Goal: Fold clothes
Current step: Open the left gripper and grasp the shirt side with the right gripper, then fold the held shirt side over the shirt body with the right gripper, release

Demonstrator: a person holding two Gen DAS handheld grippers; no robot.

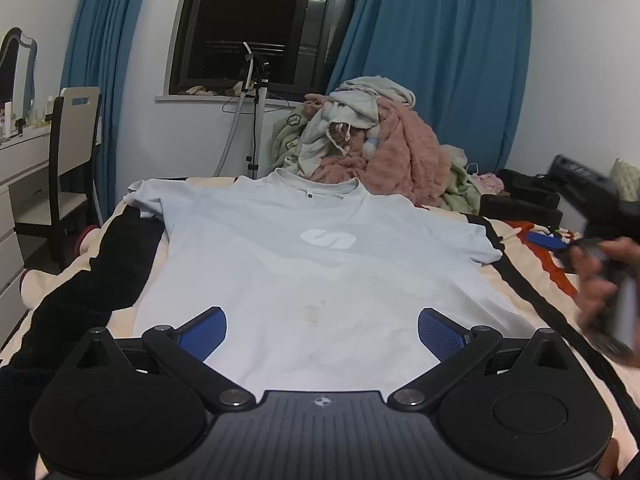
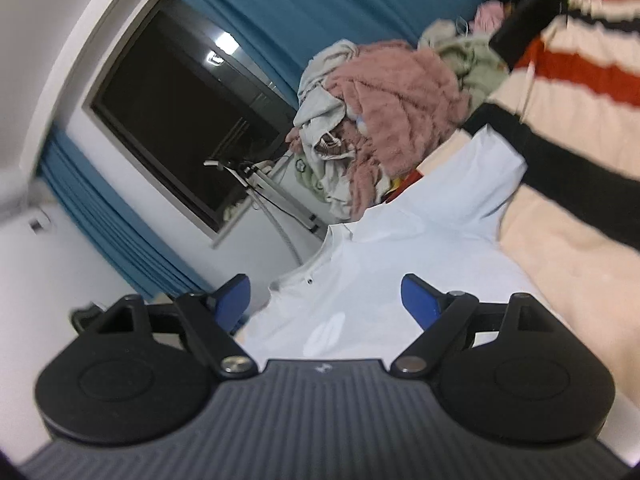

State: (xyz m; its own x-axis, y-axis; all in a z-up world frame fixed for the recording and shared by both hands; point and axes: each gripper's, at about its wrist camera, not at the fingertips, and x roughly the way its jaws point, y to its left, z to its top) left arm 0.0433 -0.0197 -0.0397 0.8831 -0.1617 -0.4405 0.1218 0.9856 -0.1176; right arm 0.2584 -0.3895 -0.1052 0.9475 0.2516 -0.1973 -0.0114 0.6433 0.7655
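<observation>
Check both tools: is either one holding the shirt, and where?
Nothing held. Left tool and right tool are both open above the shirt.

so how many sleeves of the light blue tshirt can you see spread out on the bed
2. One sleeve lies at the shirt's far left beside the black garment; the other sleeve lies at the right, over the black stripe of the bed cover.

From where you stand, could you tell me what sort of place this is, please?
Most likely a bedroom: a T-shirt lies spread on a bed, a pile of clothes behind it, and blue curtains frame a dark window.
</observation>
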